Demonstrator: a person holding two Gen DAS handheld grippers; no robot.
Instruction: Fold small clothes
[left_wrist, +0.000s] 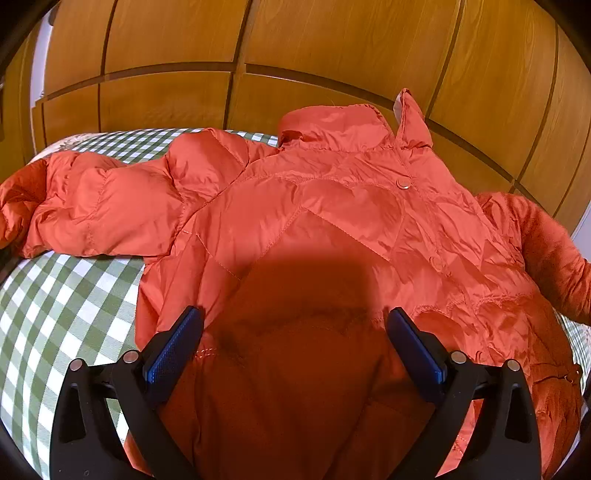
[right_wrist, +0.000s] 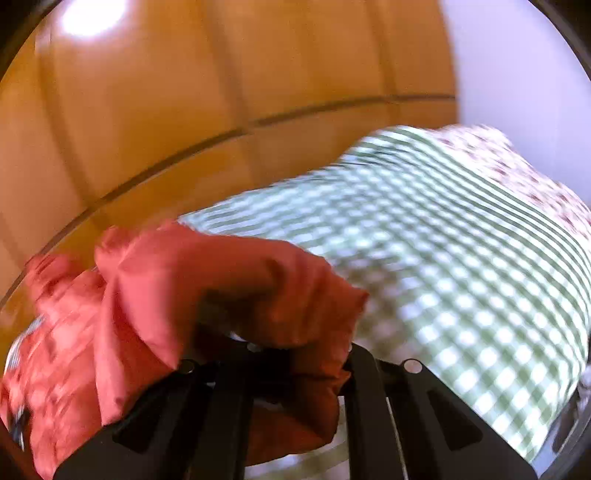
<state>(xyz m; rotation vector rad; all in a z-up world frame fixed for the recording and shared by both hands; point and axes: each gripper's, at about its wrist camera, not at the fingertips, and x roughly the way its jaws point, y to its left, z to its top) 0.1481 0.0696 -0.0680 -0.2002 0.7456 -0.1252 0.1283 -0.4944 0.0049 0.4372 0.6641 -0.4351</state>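
Observation:
An orange quilted puffer jacket (left_wrist: 332, 206) lies front up on a green-and-white checked bedcover (left_wrist: 59, 306). Its collar points away, one sleeve (left_wrist: 99, 206) stretches to the left, the other sleeve (left_wrist: 543, 251) to the right. My left gripper (left_wrist: 295, 336) is open, its blue pads (left_wrist: 173, 350) spread wide just above the jacket's lower body, holding nothing. In the blurred right wrist view my right gripper (right_wrist: 291, 354) is shut on a bunched sleeve end of the jacket (right_wrist: 229, 280) and holds it above the bedcover (right_wrist: 461, 258). Its fingertips are hidden by the cloth.
Wooden wardrobe doors (left_wrist: 295, 55) stand right behind the bed and also fill the back of the right wrist view (right_wrist: 184, 110). A floral border (right_wrist: 535, 184) edges the bedcover at the far right, with a pale wall (right_wrist: 517, 74) beyond.

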